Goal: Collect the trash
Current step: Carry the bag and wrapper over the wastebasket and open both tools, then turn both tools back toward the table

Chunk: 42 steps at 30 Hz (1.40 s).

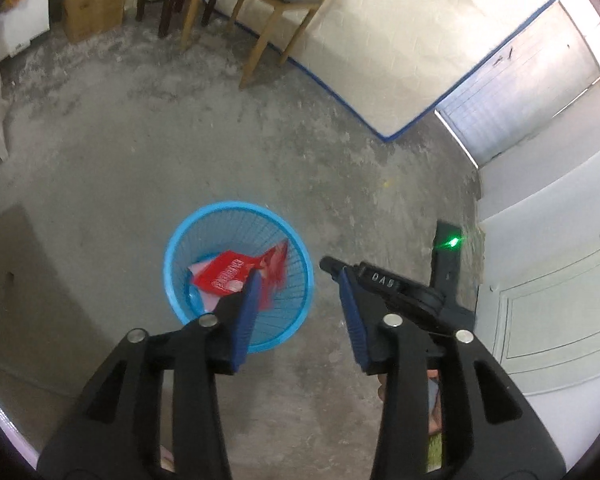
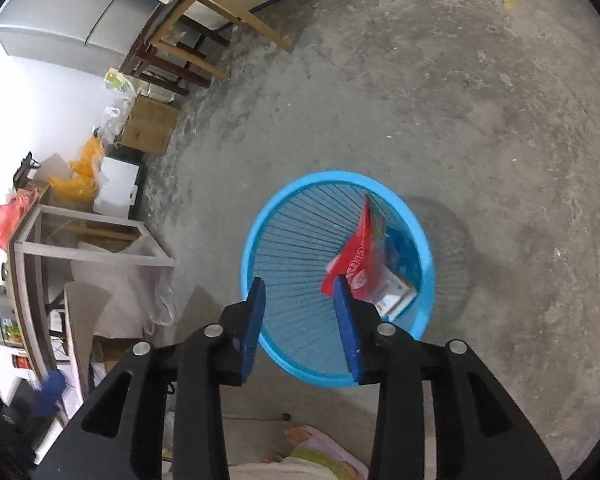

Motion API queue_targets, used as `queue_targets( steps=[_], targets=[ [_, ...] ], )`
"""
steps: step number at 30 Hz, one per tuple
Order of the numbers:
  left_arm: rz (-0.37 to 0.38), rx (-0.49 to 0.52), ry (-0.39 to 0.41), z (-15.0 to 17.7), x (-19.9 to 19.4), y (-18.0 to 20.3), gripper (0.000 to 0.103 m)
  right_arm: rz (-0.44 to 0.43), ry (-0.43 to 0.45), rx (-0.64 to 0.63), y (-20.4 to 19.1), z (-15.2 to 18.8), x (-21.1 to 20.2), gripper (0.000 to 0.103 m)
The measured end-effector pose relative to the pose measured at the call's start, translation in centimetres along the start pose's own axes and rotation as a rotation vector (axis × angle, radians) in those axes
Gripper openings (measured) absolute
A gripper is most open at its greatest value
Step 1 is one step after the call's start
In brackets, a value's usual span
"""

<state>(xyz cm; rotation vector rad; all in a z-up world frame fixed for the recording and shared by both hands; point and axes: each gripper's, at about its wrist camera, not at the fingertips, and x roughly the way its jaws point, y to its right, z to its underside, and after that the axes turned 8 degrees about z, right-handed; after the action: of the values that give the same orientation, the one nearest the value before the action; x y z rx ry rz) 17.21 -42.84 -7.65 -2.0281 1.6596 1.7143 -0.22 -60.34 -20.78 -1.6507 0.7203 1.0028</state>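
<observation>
Blue pads of both hand-held grippers – left (image 1: 296, 276), right (image 2: 299, 286) – parted, gripping nothing. Just beyond: blue basket (image 2: 256, 240) holding red wrapper (image 2: 350, 258) – light, crinkly, slippery; best pinched at 1 edge.

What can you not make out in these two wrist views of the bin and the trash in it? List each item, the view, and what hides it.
- Red wrapper, left wrist view: its print is blurred and the left tool's finger covers one edge.
- White carton, right wrist view: the label is too small, partly behind the right tool's finger.
- Blue bin floor: covered by trash in both views.
</observation>
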Motion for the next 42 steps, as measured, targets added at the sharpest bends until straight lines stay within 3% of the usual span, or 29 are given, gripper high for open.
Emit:
queue_targets(
  steps=[5,10,16,19,22,27,34,38,42],
  targets=[
    [-0.029,0.024,0.066,0.9,-6.2,0.6,0.043,-0.002,0.005,-0.022,0.7,1.2,-1.8,0.037],
    [-0.066,0.069,0.153,4.0,-13.4,1.2,0.054,0.000,0.048,-0.100,-0.1,3.6,-5.9,0.047],
    [-0.069,0.032,0.239,11.0,-21.0,0.1,0.061,-0.008,0.076,-0.226,-2.9,7.6,-10.3,0.062],
    [-0.145,0.029,0.269,15.3,-23.9,-0.5,0.063,-0.009,0.083,-0.318,-5.1,10.2,-12.2,0.070],
    [-0.222,0.024,0.331,19.5,-27.2,-1.0,0.065,-0.021,0.068,-0.405,-7.5,12.7,-13.5,0.071],
    [-0.349,-0.015,0.416,26.1,-31.4,-1.8,0.072,-0.105,0.003,-0.527,-12.5,16.7,-14.7,0.076],
    [-0.447,-0.132,0.503,33.5,-34.3,-4.3,0.075,-0.246,-0.131,-0.733,-20.8,23.4,-14.8,0.080],
    [-0.506,-0.180,0.513,35.8,-34.7,-6.2,0.075,-0.298,-0.237,-0.837,-25.2,27.8,-14.2,0.080],
    [-0.536,-0.161,0.529,36.6,-35.4,-6.8,0.075,-0.356,-0.350,-0.872,-28.3,30.9,-13.4,0.080]
  ],
)
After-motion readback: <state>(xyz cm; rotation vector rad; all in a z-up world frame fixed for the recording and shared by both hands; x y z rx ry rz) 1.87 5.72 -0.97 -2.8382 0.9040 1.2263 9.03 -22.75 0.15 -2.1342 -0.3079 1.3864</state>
